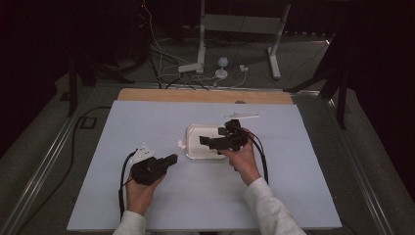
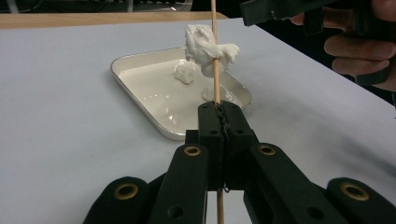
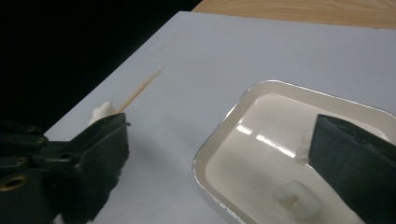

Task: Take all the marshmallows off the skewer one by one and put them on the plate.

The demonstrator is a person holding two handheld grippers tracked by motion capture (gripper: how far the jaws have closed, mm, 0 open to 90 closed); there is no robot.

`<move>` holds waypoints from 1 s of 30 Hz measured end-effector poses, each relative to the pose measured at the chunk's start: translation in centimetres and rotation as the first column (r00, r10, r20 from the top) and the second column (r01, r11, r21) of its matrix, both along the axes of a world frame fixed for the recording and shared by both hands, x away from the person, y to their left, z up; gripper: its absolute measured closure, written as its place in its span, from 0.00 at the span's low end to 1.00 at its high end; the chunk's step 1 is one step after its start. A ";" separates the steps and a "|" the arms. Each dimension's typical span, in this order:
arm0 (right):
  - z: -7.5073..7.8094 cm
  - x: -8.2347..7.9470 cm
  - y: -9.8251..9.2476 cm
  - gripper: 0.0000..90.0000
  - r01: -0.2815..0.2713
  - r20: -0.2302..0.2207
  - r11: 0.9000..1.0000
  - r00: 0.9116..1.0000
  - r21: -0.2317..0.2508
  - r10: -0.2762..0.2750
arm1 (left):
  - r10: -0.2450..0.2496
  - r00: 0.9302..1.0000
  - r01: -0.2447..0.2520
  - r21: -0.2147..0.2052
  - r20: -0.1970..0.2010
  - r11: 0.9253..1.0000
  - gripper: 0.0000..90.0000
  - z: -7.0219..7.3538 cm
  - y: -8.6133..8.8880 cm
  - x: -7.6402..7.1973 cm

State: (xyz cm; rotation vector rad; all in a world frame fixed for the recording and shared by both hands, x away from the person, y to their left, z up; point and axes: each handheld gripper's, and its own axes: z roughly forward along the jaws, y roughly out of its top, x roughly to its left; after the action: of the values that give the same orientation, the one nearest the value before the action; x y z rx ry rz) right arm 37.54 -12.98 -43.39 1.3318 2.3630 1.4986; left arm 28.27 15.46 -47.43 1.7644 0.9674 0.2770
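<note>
Dim room, lit table, soft and grainy frames.

The high view is dark and murky: the floor and backdrop sink to near black, while the pale table takes even light from above with only faint shadows under the hands. In the left gripper view the tray gleams with soft white reflections, the skewer and its white lump are fairly sharp, and the near jaws blur. In the right gripper view the tray carries two small glare streaks, the jaws are dark, fuzzy masses, and the left corner falls to black.
</note>
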 end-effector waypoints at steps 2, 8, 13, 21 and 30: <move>0.1 -0.1 0.2 0.02 -0.009 0.002 1.000 1.000 0.004 0.009 | -0.001 1.000 0.001 -0.002 0.002 1.000 1.00 0.0 0.0 0.0; 0.3 -0.5 0.6 0.00 -0.020 0.003 1.000 1.000 0.009 0.020 | -0.003 1.000 0.003 -0.005 0.004 1.000 1.00 0.1 -0.1 0.0; 0.4 -0.7 1.0 0.00 -0.040 -0.007 0.999 0.999 0.030 0.040 | -0.004 1.000 0.004 -0.007 0.006 1.000 1.00 0.1 -0.1 0.0; 0.2 -1.2 2.0 0.01 -0.113 -0.027 0.991 0.993 0.074 0.115 | -0.011 1.000 0.011 -0.008 0.009 1.000 1.00 0.2 -0.4 -0.1; -0.1 -1.7 3.5 0.21 -0.174 -0.053 0.977 0.982 0.120 0.181 | -0.023 1.000 0.023 -0.021 0.017 1.000 1.00 0.3 -0.5 -0.2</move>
State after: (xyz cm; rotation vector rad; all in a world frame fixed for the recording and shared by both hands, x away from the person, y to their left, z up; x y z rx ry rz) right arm 35.80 -9.47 -43.51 1.2354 2.5313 1.6871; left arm 28.10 14.93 -47.14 1.7497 0.9345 0.2656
